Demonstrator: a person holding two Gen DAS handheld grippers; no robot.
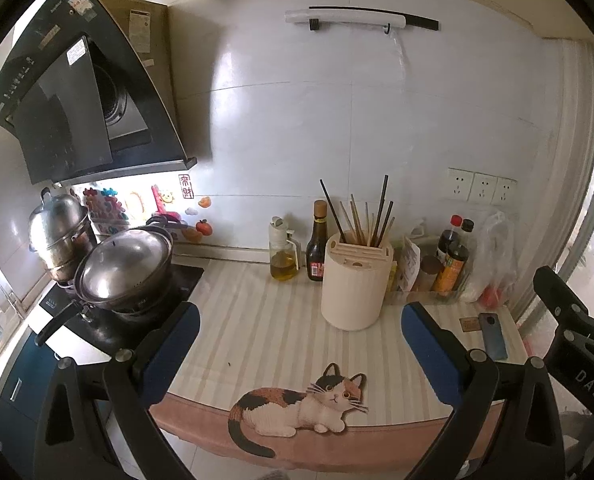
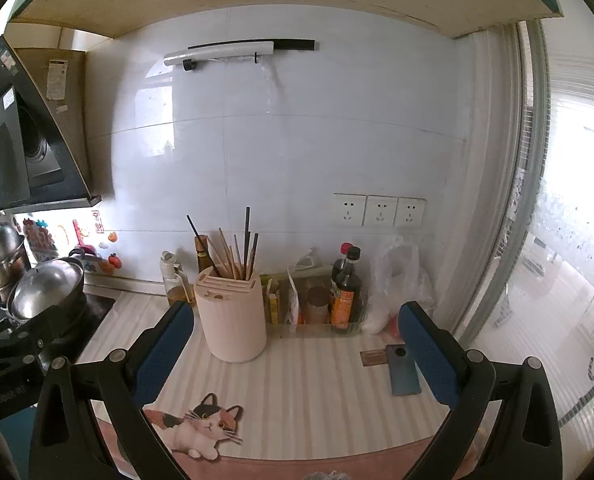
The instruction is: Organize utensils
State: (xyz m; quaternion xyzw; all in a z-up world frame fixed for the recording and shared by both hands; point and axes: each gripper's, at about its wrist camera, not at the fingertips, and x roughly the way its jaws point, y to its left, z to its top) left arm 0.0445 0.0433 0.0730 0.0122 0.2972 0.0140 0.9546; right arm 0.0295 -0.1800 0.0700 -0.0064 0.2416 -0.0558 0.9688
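A cream utensil holder (image 1: 353, 284) (image 2: 233, 316) stands on the striped counter mat (image 1: 265, 320) (image 2: 317, 392). Several chopsticks (image 1: 367, 218) (image 2: 239, 250), dark and wooden, stick up out of its back slot. My left gripper (image 1: 299, 350) hovers open over the mat's front, well short of the holder, with nothing between its blue pads. My right gripper (image 2: 297, 350) is open too, empty, and the holder sits ahead of its left finger. In the left wrist view the right gripper's black frame (image 1: 569, 320) shows at the right edge.
An oil bottle (image 1: 283, 256) and a dark sauce bottle (image 1: 317, 246) stand left of the holder. A clear bin of bottles (image 2: 337, 300) and a plastic bag (image 2: 397, 280) crowd the right. A phone (image 2: 404, 372) lies flat. Pots (image 1: 125, 268) sit on the stove at left.
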